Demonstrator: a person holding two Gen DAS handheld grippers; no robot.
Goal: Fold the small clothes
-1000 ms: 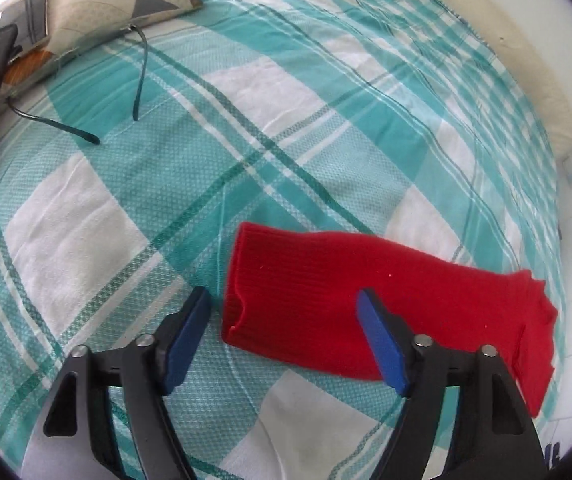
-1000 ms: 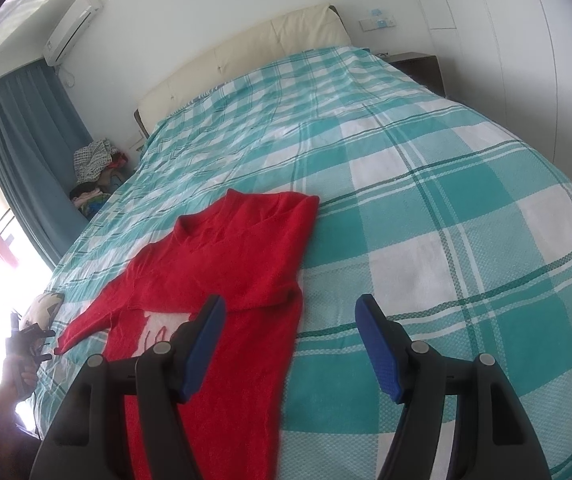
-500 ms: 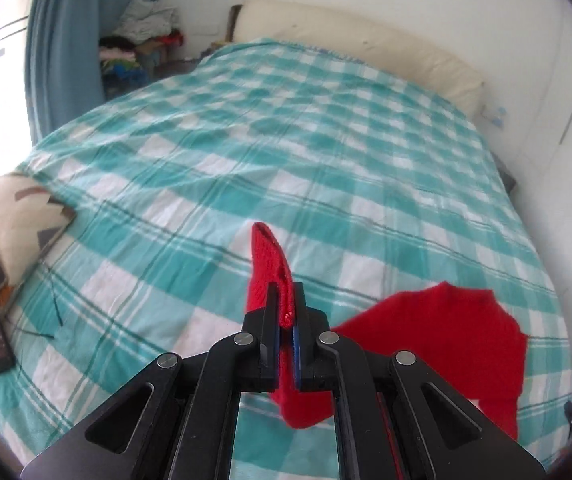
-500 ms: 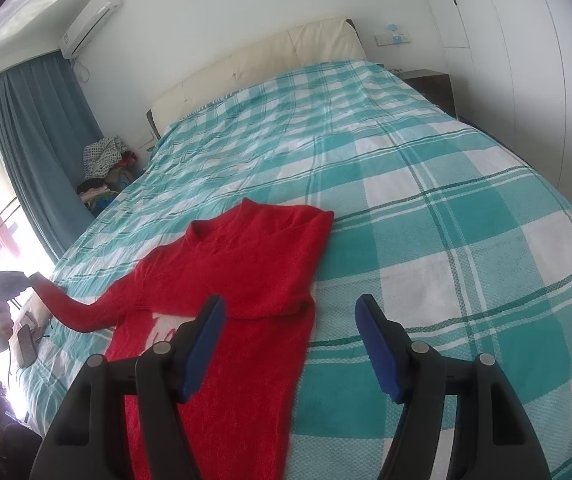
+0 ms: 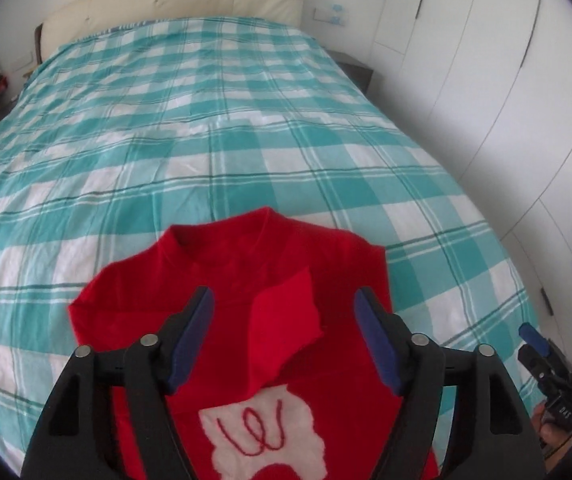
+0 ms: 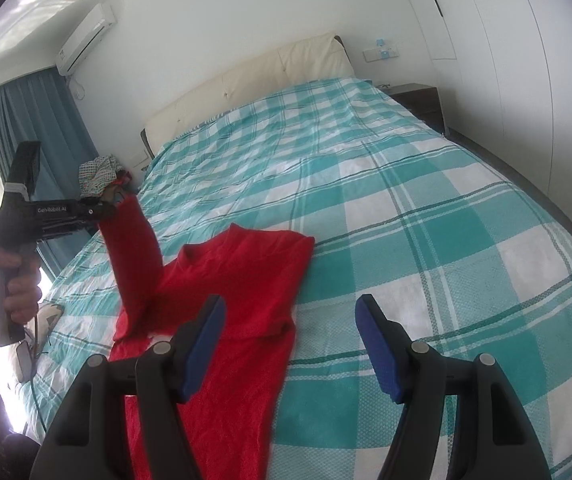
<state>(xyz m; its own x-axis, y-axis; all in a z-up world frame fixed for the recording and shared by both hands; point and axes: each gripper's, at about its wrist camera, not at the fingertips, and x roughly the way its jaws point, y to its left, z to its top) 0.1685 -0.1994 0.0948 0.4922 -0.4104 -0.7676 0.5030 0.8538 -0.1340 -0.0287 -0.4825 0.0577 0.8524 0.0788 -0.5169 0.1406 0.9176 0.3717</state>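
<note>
Red knit sweater (image 5: 221, 280) with white chest patch lies flat on teal-white checked bedspread (image 5: 213, 120), near foot end. Its sleeve (image 5: 281, 320) hangs loose between my left gripper (image 5: 283, 336) jaws, just opened wide. My right gripper (image 6: 290, 344) open, empty, over sweater's edge.

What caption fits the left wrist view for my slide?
Left gripper, jaws just opened, above a red sweater on the checked bedspread, its sleeve cuff loose between the pads.
</note>
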